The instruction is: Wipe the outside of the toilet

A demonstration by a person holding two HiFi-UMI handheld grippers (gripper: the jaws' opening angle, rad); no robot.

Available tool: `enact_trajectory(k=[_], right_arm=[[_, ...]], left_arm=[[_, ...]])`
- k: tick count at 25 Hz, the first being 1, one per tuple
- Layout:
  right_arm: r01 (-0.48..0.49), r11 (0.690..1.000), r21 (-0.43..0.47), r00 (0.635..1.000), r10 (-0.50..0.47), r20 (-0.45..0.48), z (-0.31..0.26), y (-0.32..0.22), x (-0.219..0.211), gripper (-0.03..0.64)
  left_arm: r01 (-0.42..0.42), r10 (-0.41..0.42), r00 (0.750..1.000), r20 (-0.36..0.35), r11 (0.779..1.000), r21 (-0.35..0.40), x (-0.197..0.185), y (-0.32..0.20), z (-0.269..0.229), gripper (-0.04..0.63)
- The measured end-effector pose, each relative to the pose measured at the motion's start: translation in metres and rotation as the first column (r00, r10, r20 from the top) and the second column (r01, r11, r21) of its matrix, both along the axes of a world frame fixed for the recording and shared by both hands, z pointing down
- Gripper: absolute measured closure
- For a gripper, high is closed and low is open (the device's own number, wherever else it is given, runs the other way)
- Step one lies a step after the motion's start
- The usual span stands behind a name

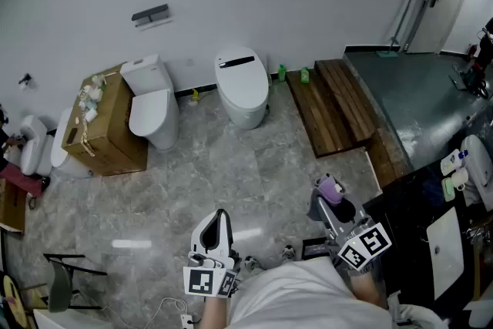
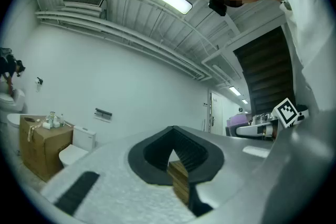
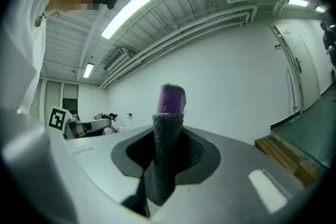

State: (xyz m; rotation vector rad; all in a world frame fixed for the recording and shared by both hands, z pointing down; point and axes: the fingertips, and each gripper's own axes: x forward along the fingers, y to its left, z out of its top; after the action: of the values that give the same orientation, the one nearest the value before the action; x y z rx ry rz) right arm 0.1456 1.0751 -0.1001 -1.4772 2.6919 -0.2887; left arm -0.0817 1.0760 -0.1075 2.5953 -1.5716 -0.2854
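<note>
1. Near the bottom edge of the floor [image 1: 231, 166], the person is standing well apart from the toilets, so the step in hand is probably walking up to one.
2. The right gripper [image 1: 330, 204] is clamping a folded cloth [image 3: 168, 134], grey with a purple end sticking up past the jaws. A firm grip is mattering here, since a loose fold would likely be sliding on smooth porcelain.
3. The left gripper [image 1: 220, 218] is carrying nothing, its jaws closed on each other. It is best held out to the side.
4. Along the wall at the floor's far edge, a toilet with a tank [image 1: 150, 104] is standing beside a cardboard box [image 1: 104, 123]. A rounded toilet [image 1: 243, 85] is sitting nearer the wooden steps [image 1: 335, 100]. I cannot tell which one is meant.
5. Approaching from the front and working from lid down to base is looking wisest.
</note>
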Motion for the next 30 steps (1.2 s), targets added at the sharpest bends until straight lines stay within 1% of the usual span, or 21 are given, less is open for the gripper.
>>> enact_trajectory(k=[4, 11, 15, 19, 23, 27, 30], right_arm=[[-0.026, 0.999, -0.024, 0.999, 0.027, 0.034, 0.004, 0.005, 0.014, 0.523], [-0.02, 1.0, -0.019, 0.999, 0.021, 0.033, 0.005, 0.006, 0.015, 0.525], [0.0, 1.0, -0.006, 0.999, 0.0, 0.034, 0.006, 0.002, 0.024, 0.525], [0.014, 1.0, -0.007, 0.999, -0.013, 0.051, 0.01, -0.003, 0.043, 0.524], [0.031, 0.999, -0.029, 0.996, -0.028, 0.089, 0.019, -0.01, 0.067, 0.523], [0.061, 0.998, -0.024, 0.993, -0.059, 0.098, 0.021, -0.017, 0.087, 0.523], [0.061, 0.997, -0.037, 0.993, -0.056, 0.104, 0.028, -0.022, 0.108, 0.523]], left_arm=[[0.001, -0.001, 1.0, -0.008, 1.0, 0.011, 0.004, 0.002, -0.001, 0.591], [-0.002, 0.002, 1.0, 0.006, 1.0, -0.012, 0.01, 0.005, 0.005, 0.591], [-0.004, 0.004, 1.0, 0.026, 1.0, -0.006, 0.025, 0.003, 0.003, 0.591], [-0.005, 0.005, 0.999, 0.052, 1.0, 0.0, 0.047, 0.001, -0.001, 0.591], [0.028, -0.027, 0.999, 0.044, 0.999, -0.018, 0.065, -0.001, 0.0, 0.591], [0.083, -0.083, 0.996, 0.024, 0.997, -0.006, 0.075, -0.006, -0.003, 0.591], [0.093, -0.093, 0.996, 0.015, 0.996, -0.012, 0.089, -0.011, 0.002, 0.591]])
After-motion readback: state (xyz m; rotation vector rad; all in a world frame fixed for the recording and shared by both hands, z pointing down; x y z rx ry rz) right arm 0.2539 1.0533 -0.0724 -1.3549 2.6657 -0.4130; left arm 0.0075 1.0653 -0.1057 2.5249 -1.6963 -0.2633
